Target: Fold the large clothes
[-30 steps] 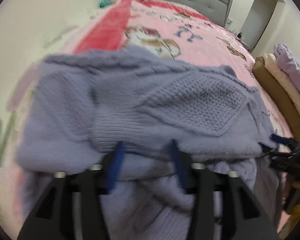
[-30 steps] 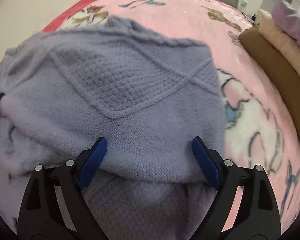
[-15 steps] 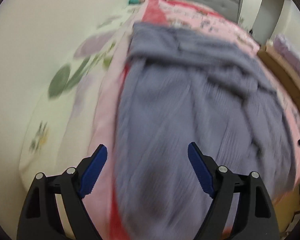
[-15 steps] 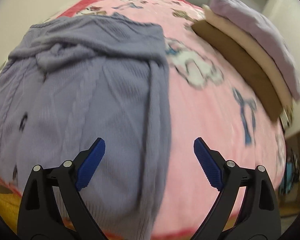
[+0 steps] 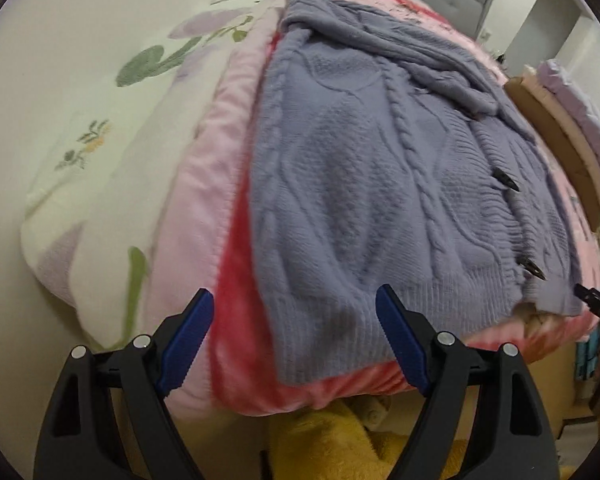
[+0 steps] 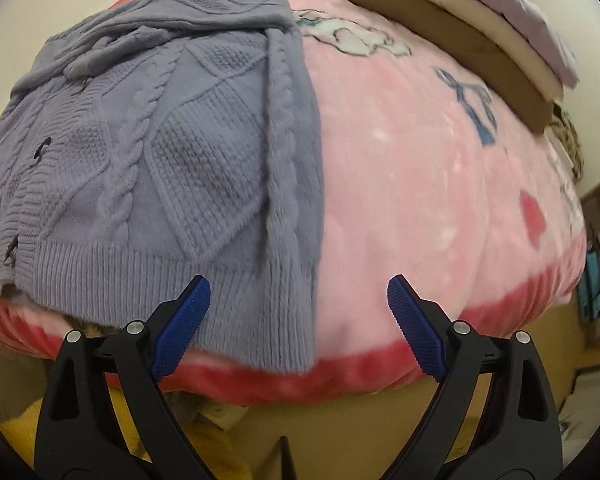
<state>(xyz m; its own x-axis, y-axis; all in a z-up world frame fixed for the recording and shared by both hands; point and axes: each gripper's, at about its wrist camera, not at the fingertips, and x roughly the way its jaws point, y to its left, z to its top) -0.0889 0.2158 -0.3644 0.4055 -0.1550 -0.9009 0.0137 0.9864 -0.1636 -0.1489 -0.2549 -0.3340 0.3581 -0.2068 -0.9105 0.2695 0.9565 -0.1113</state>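
Lilac cable-knit cardigan [image 5: 364, 184] lies flat on the pink blanket [image 6: 440, 184] of the bed, near its foot edge, w/ the ribbed hem hanging a bit over the red border. Knit has rope cables running lengthwise & diamond panels of pebbly stitch btwn them. Sleeves are folded in across the top, bunched near the collar end. Dark pointed toggles [image 5: 507, 180] sit along the front opening, one near the hem, one higher up. Fabric looks thick, fuzzy, mostly smooth w/ a few soft ripples. Left tool [image 5: 296, 340] has just been opening; its blue pads stand wide, nothing btwn them, above the hem corner & the red border. Right tool [image 6: 300, 320] also gapes wide & empty, over the cardigan's other hem corner & bare blanket. Stack of folded clothes [image 6: 480, 28] – brown, beige, lilac – sits well apart on the far side of the bed. Yellow fabric [image 5: 340, 448] shows below the bed edge.
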